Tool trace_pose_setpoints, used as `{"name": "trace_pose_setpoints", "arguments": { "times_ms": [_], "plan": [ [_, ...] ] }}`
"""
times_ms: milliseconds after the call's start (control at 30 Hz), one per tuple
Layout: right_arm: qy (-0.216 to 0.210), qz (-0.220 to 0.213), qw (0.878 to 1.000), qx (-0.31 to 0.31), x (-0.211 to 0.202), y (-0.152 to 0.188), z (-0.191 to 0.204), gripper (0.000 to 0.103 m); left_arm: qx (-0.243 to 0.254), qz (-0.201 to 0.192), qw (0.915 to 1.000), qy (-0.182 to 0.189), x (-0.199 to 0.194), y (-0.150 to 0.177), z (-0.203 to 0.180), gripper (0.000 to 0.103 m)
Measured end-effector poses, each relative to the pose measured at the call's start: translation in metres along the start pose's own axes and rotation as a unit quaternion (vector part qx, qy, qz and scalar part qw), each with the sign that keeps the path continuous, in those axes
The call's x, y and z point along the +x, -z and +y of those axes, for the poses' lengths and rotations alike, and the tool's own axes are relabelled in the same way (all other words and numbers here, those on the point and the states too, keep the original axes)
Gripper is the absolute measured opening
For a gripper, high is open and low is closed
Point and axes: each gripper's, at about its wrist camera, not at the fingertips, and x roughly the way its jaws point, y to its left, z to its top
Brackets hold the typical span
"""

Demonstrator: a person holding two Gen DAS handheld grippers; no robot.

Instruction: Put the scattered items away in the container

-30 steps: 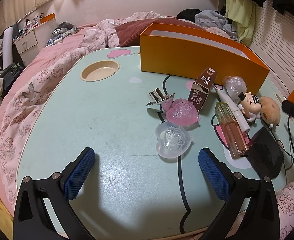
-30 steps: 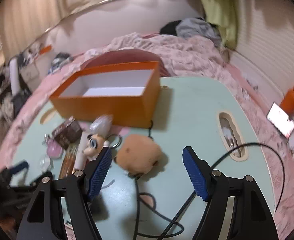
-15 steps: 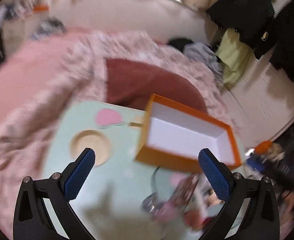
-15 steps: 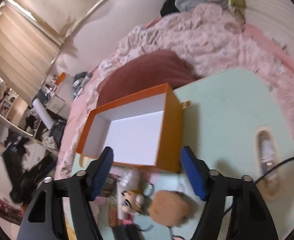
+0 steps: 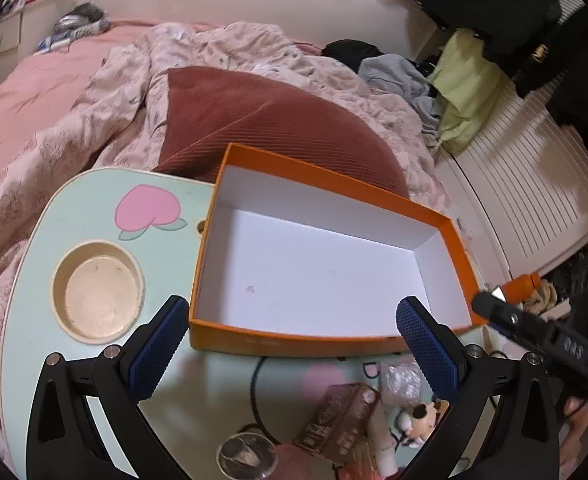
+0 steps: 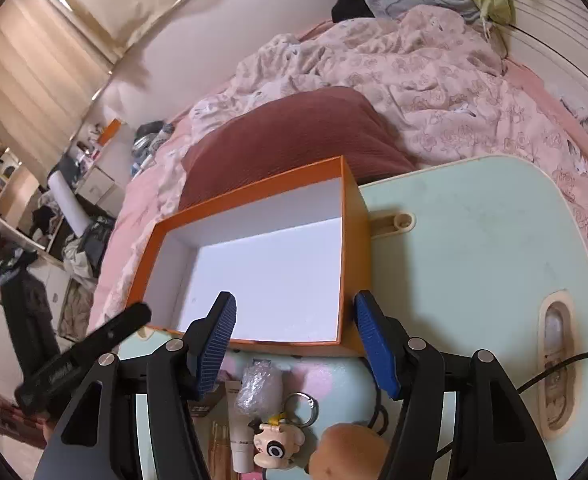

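An empty orange box (image 5: 326,184) with a white inside stands at the back of the mint-green table (image 5: 93,216). My left gripper (image 5: 291,344) hangs open above the box's near wall and holds nothing. Below it lie a brown carton (image 5: 338,416), bubble wrap (image 5: 402,376), a cartoon keychain (image 5: 422,416) and a clear lid (image 5: 245,456). My right gripper (image 6: 294,344) is open and bare over the same box (image 6: 358,248). Under it are bubble wrap (image 6: 257,388), the keychain figure (image 6: 273,444), a brown plush (image 6: 346,452), a white tube (image 6: 239,432) and a perfume bottle (image 6: 217,448).
The table has a round cup recess (image 5: 99,290) at the left and a slot recess (image 6: 556,360) at the right, with a black cable (image 6: 574,358) crossing it. A dark red pillow (image 5: 273,120) and a pink quilt (image 6: 414,80) lie behind the box.
Both views have swung up from the scattered items to the orange box, which now fills the middle. The items have slid to the bottom edge. The right gripper's gap has narrowed a little.
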Motion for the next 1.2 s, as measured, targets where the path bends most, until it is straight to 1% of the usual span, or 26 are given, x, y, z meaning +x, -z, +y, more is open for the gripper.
{"name": "trace_pose_setpoints", "arguments": {
  "times_ms": [67,133,200,233,267,300,333,367,400,467,500,533,567,600,633,667,700,733,867,900,933,1000,1067,1100,1133,1200],
  "plan": [
    [0.015,-0.010,1.000,-0.012,0.001,0.003,0.002,0.062,-0.015,0.004,0.9996,0.025,-0.001,-0.002,0.002,0.102],
    [0.020,-0.021,0.999,-0.020,-0.002,0.006,0.005,0.060,-0.019,-0.006,0.9991,0.038,-0.008,0.002,0.007,0.102],
    [0.024,-0.049,0.998,-0.029,-0.017,0.008,0.010,0.060,-0.015,-0.039,0.9989,0.019,-0.025,0.003,0.012,0.102],
    [0.033,-0.071,0.996,-0.042,-0.031,0.012,0.015,0.060,-0.011,-0.063,0.9979,0.004,-0.039,0.003,0.011,0.102],
    [0.046,-0.094,0.993,-0.061,-0.048,0.019,0.022,0.060,-0.006,-0.079,0.9969,-0.001,-0.051,0.005,0.011,0.102],
    [0.053,-0.107,0.990,-0.079,-0.060,0.026,0.028,0.060,0.005,-0.089,0.9960,-0.003,-0.067,0.010,0.007,0.102],
    [0.059,-0.112,0.987,-0.103,-0.074,0.037,0.034,0.062,0.015,-0.086,0.9961,-0.006,-0.076,0.016,0.005,0.102],
    [0.065,-0.108,0.984,-0.126,-0.083,0.048,0.039,0.066,0.025,-0.079,0.9965,-0.011,-0.081,0.023,0.003,0.102],
    [0.074,-0.095,0.981,-0.152,-0.090,0.063,0.044,0.068,0.047,-0.063,0.9967,-0.020,-0.090,0.038,-0.006,0.102],
    [0.095,-0.065,0.973,-0.198,-0.096,0.096,0.047,0.068,0.081,-0.046,0.9953,-0.027,-0.097,0.061,-0.016,0.102],
    [0.109,-0.050,0.969,-0.215,-0.095,0.113,0.046,0.068,0.103,-0.038,0.9935,-0.030,-0.100,0.079,-0.023,0.102],
    [0.130,-0.033,0.965,-0.227,-0.090,0.131,0.044,0.068,0.128,-0.030,0.9910,-0.026,-0.103,0.098,-0.030,0.102],
    [0.143,-0.014,0.960,-0.240,-0.085,0.145,0.042,0.068,0.148,-0.023,0.9884,-0.022,-0.103,0.114,-0.033,0.102],
    [0.151,0.009,0.957,-0.249,-0.077,0.158,0.040,0.068,0.162,-0.015,0.9864,-0.026,-0.101,0.127,-0.034,0.102],
    [0.154,0.021,0.957,-0.247,-0.070,0.169,0.035,0.068,0.170,-0.008,0.9844,-0.044,-0.096,0.141,-0.037,0.102],
    [0.151,0.027,0.959,-0.239,-0.066,0.176,0.032,0.068,0.171,-0.005,0.9829,-0.067,-0.091,0.151,-0.038,0.102],
    [0.147,0.034,0.961,-0.233,-0.061,0.182,0.029,0.068,0.169,-0.007,0.9822,-0.081,-0.088,0.157,-0.038,0.102],
    [0.151,0.041,0.960,-0.230,-0.055,0.185,0.026,0.068,0.164,-0.009,0.9818,-0.096,-0.082,0.164,-0.039,0.102],
    [0.169,0.046,0.963,-0.206,-0.046,0.183,0.019,0.069,0.146,-0.017,0.9817,-0.121,-0.067,0.171,-0.036,0.102],
    [0.170,0.043,0.964,-0.198,-0.047,0.185,0.017,0.075,0.144,-0.017,0.9814,-0.126,-0.061,0.172,-0.038,0.102],
    [0.174,0.040,0.965,-0.190,-0.047,0.184,0.013,0.079,0.144,-0.014,0.9808,-0.131,-0.057,0.172,-0.037,0.102],
    [0.176,0.041,0.968,-0.172,-0.046,0.181,0.006,0.093,0.150,-0.007,0.9772,-0.150,-0.046,0.175,-0.038,0.102],
    [0.179,0.040,0.969,-0.165,-0.044,0.179,0.001,0.101,0.150,0.009,0.9755,-0.160,-0.033,0.182,-0.033,0.102],
    [0.179,0.042,0.969,-0.164,-0.042,0.179,0.000,0.103,0.141,0.016,0.9791,-0.146,-0.027,0.184,-0.027,0.103],
    [0.179,0.041,0.969,-0.165,-0.040,0.178,0.002,0.103,0.138,0.004,0.9806,-0.139,-0.026,0.184,-0.026,0.103],
    [0.177,0.041,0.968,-0.171,-0.038,0.178,0.004,0.103,0.140,0.004,0.9799,-0.142,-0.023,0.182,-0.025,0.103]
  ]
}}
